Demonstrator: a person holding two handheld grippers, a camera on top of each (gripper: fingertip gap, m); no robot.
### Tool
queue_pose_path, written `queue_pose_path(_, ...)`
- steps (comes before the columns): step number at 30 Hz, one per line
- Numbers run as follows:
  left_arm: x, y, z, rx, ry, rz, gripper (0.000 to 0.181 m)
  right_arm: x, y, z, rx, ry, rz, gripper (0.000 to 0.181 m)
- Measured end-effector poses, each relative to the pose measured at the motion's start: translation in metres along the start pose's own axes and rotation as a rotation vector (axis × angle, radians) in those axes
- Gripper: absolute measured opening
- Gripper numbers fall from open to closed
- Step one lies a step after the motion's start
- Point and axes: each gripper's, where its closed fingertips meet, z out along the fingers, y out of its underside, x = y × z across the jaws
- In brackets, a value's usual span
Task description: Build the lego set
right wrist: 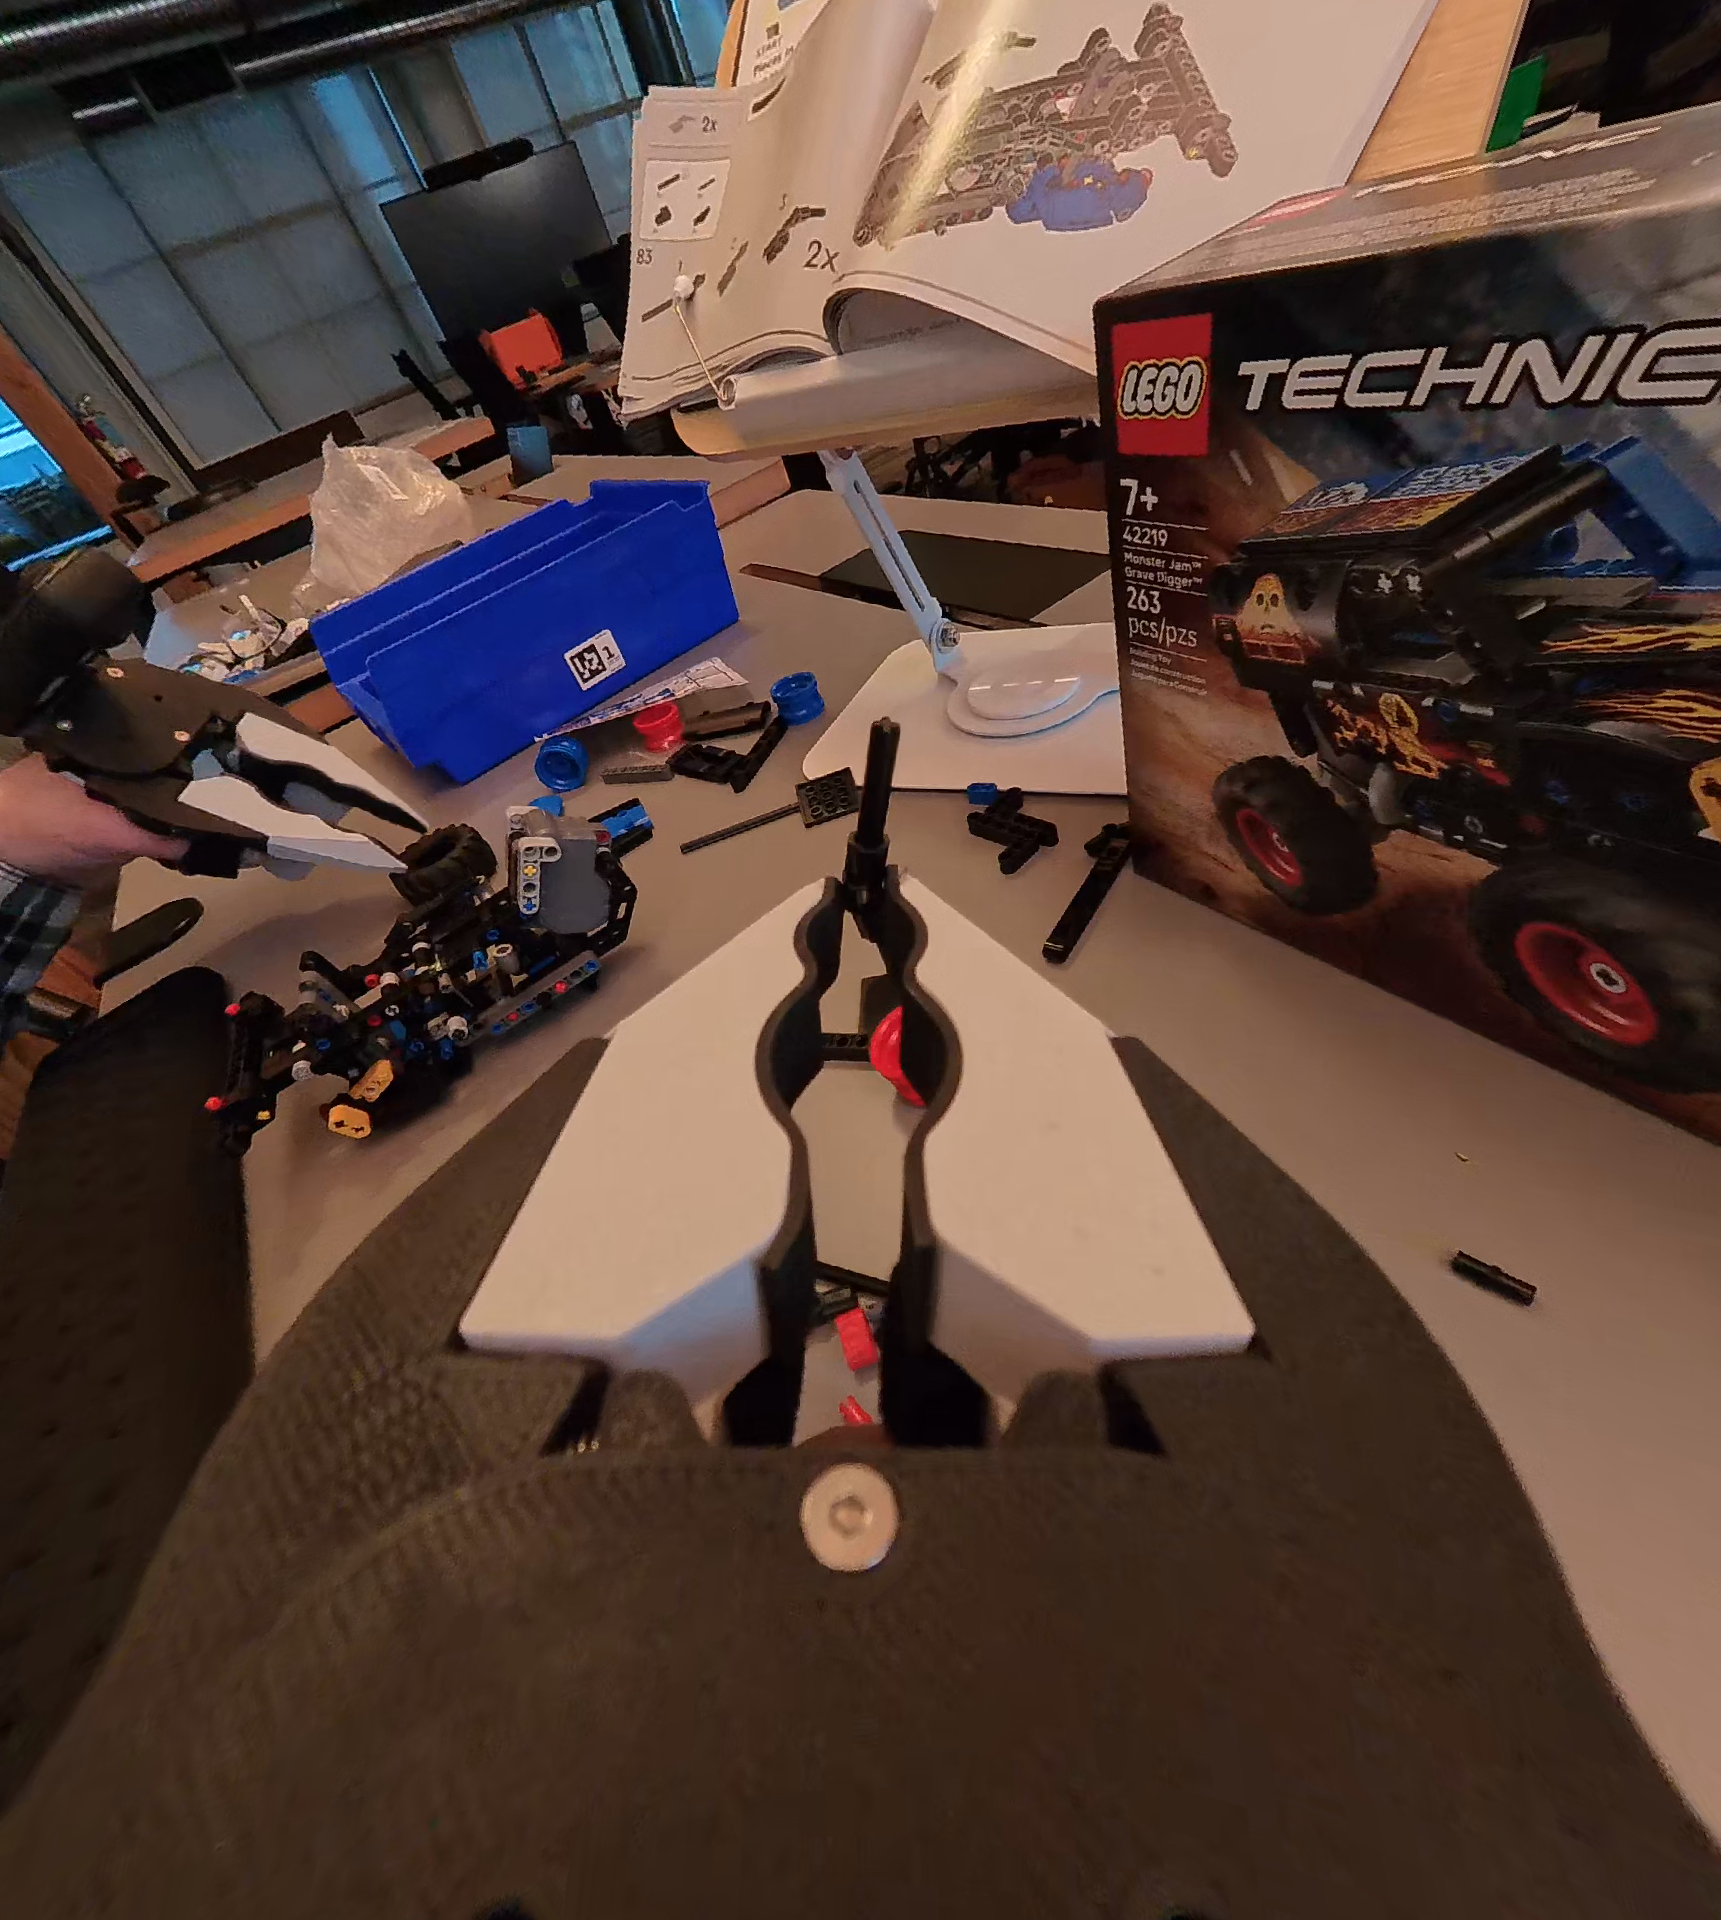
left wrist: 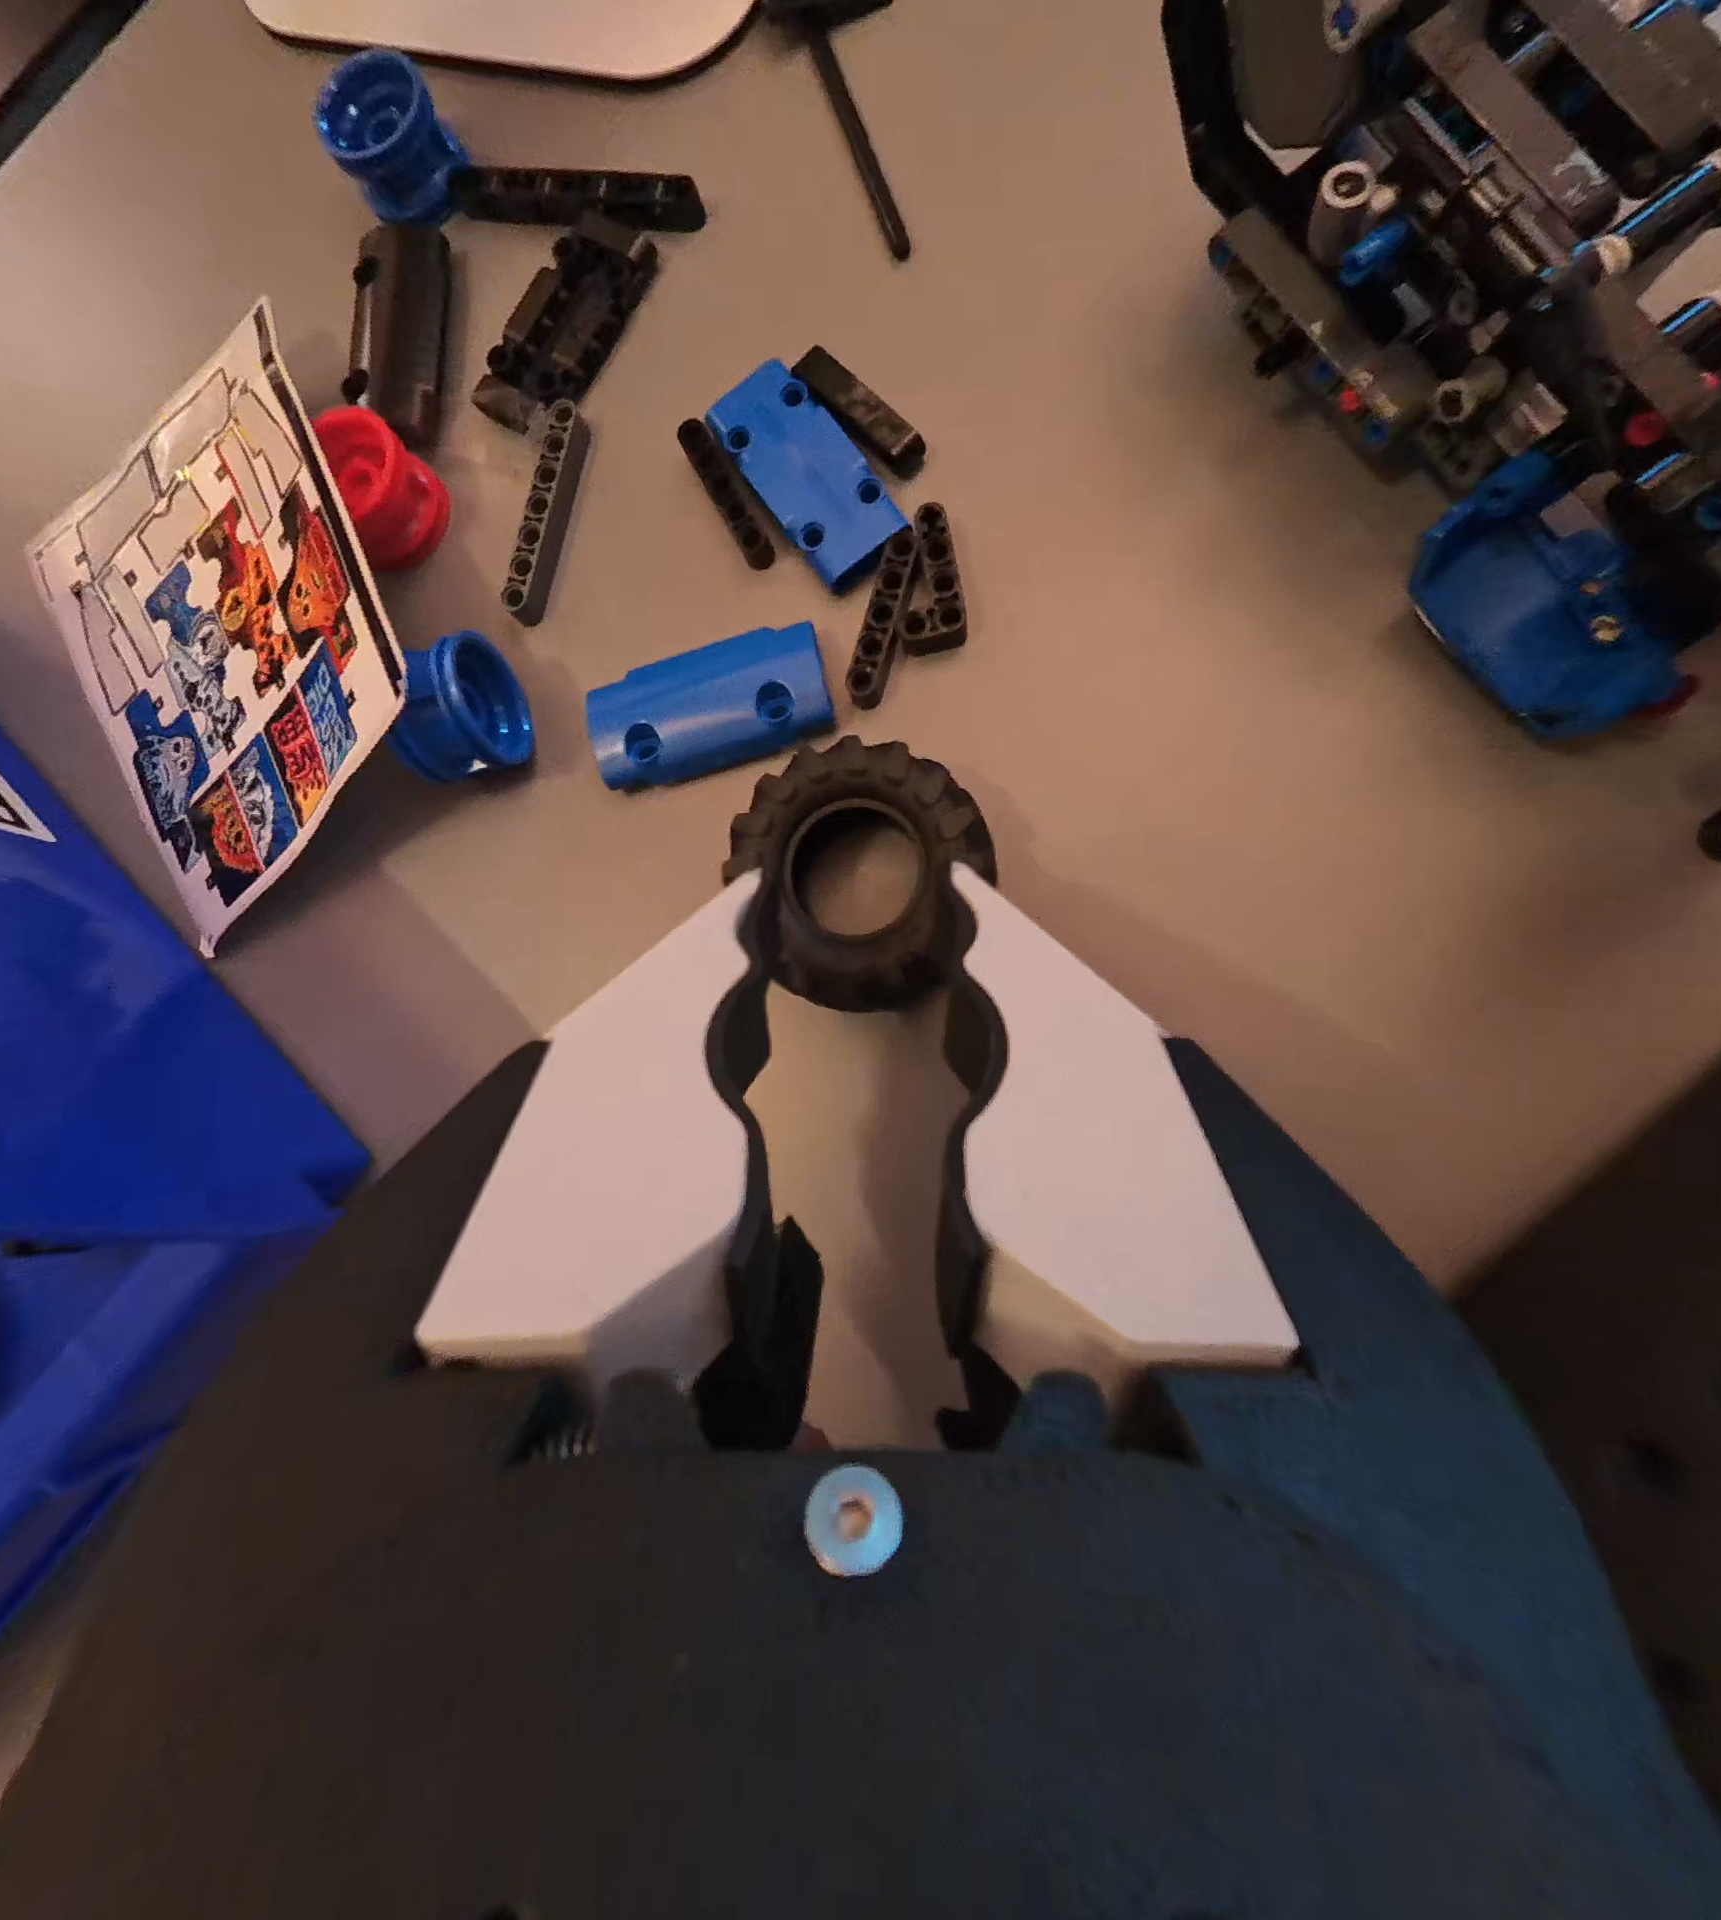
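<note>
Currently the left gripper (left wrist: pixel 856 883) pinches a black tyre (left wrist: pixel 858 871) between its fingertips, hole facing the camera, held above the grey table (left wrist: pixel 1199 727). Just beyond the tyre lie two blue panels (left wrist: pixel 708 704), with short black beams (left wrist: pixel 906 603) beside them; farther left are a red hub (left wrist: pixel 383 486), two blue hubs (left wrist: pixel 466 707), more black beams (left wrist: pixel 546 511) and a sticker sheet (left wrist: pixel 212 613) leaning against a blue bin (left wrist: pixel 56 1039). Far right in this view sits the chassis (left wrist: pixel 1562 343), black and blue, with a blue block at its near end. The right gripper (right wrist: pixel 866 883) is pressed together on a black axle piece (right wrist: pixel 871 821) that stands upright past its tips; a red part (right wrist: pixel 892 1049) shows in the gap between the fingers lower down, whether gripped I cannot tell. From the right wrist view the left gripper, held by a hand (right wrist: pixel 56 831) with a plaid sleeve, carries the tyre just beside the far end of the chassis, contact unclear. The set box (right wrist: pixel 1458 644) stands on the right, an open manual (right wrist: pixel 939 177) on a white stand (right wrist: pixel 1001 696) behind it. One small black pin (right wrist: pixel 1493 1277) lies alone at near right.
</note>
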Motion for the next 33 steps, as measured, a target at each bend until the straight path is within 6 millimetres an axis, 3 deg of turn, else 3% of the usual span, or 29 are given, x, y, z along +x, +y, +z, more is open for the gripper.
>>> queue_pose_path(6,0.005,0.007,-0.007,-0.046,0.034,0.018,0.023,-0.006,0.004,0.005,-0.022,-0.018,-0.01,0.005)
queue_pose_path(9,-0.007,0.004,-0.013,-0.052,-0.002,0.02,0.027,-0.007,0.004,0.005,-0.02,-0.021,-0.013,0.005)
queue_pose_path(13,-0.038,-0.022,-0.014,-0.005,-0.119,0.011,0.032,-0.008,0.004,0.005,-0.019,-0.024,-0.011,0.005)
queue_pose_path(17,-0.073,-0.038,0.007,-0.045,-0.246,0.019,0.033,-0.01,0.006,0.008,-0.027,-0.034,-0.008,0.005)
queue_pose_path(21,-0.092,-0.039,0.031,-0.133,-0.311,0.034,0.032,-0.009,0.009,0.009,-0.035,-0.04,0.0,0.005)
queue_pose_path(27,-0.101,-0.035,0.055,-0.196,-0.323,0.083,0.017,-0.012,0.01,0.011,-0.04,-0.051,-0.001,0.005)
queue_pose_path(33,-0.114,-0.036,0.059,-0.2,-0.359,0.083,0.0,-0.011,0.012,0.012,-0.045,-0.055,0.002,0.005)
